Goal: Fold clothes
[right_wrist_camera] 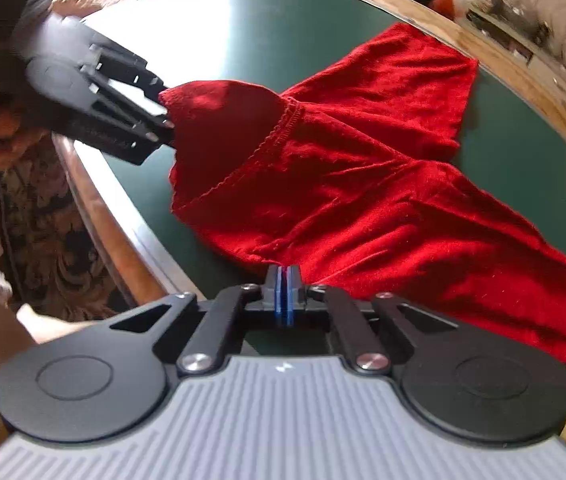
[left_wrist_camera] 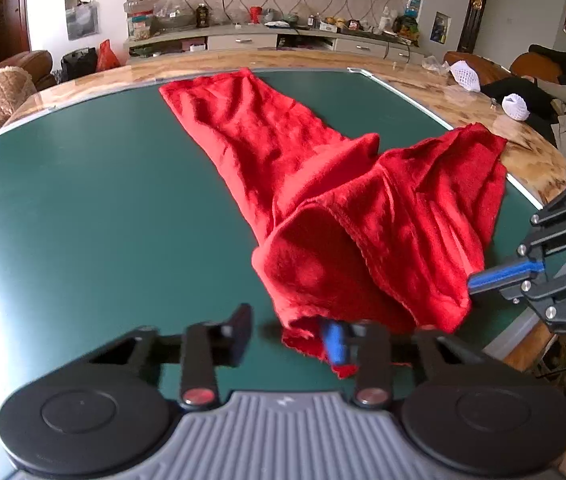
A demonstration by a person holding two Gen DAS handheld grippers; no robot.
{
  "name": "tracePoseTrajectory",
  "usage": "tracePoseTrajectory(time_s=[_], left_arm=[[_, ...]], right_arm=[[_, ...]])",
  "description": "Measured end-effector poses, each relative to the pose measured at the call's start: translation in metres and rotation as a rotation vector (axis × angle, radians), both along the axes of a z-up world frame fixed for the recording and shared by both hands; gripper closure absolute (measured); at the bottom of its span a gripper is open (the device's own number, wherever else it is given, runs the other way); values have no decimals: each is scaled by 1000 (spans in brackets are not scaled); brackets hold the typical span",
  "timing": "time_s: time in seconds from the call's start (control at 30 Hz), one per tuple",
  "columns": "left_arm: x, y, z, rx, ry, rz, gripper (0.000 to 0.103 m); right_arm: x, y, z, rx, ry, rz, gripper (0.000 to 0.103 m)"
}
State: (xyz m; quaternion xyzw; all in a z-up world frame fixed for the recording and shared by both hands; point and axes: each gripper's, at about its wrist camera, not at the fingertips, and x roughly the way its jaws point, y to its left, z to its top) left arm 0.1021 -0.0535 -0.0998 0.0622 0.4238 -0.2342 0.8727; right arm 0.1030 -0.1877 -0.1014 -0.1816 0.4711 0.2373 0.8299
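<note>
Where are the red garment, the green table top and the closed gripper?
red garment [left_wrist_camera: 267, 140]: left wrist view, on its flat far part.
green table top [left_wrist_camera: 83, 200]: left wrist view, bare area.
right gripper [right_wrist_camera: 284, 280]: right wrist view, between its closed fingertips.

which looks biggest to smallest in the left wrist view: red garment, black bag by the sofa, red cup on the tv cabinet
1. red garment
2. black bag
3. red cup

The garment lies much nearer the camera, so only apparent size is ranked.

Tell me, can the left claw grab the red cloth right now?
Probably yes. The left claw is open at the near edge of the red cloth, with cloth lying by one finger and nothing in between.
</note>
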Motion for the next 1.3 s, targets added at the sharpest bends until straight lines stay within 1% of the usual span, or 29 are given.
tracePoseTrajectory(time_s=[0.07,0.13,0.23,0.5,0.77,0.9,1.03,1.1,1.2,1.23,1.3], left_arm=[[-2,1,2,-1,-3,-5,87],[-4,2,3,-3,-5,-10,96],[-8,4,6,-5,-9,-17,101],[-17,9,12,-15,-18,-35,101],[-12,10,7,-63,-10,29,98],[-14,16,14,-105,-54,43,102],[-29,22,36,-78,-129,53,102],[-39,25,49,-70,-137,46,102],[-57,25,61,-42,-119,26,102],[-61,23,61,-20,-98,25,102],[-63,23,50,3,-23,39,102]], right_arm=[[2,0,-2,19,2,-14,95],[3,1,-5,18,5,-15,94],[2,0,-9,12,12,-16,94],[-2,-7,-8,22,24,-42,95],[-6,-12,-8,24,31,-62,95],[-6,-13,-7,26,31,-64,95],[-6,-13,-7,23,33,-62,95],[-7,-15,-7,16,36,-60,95],[-9,-20,-6,4,48,-56,95],[-9,-22,-6,3,53,-56,94],[-10,-27,-6,15,66,-64,94]])
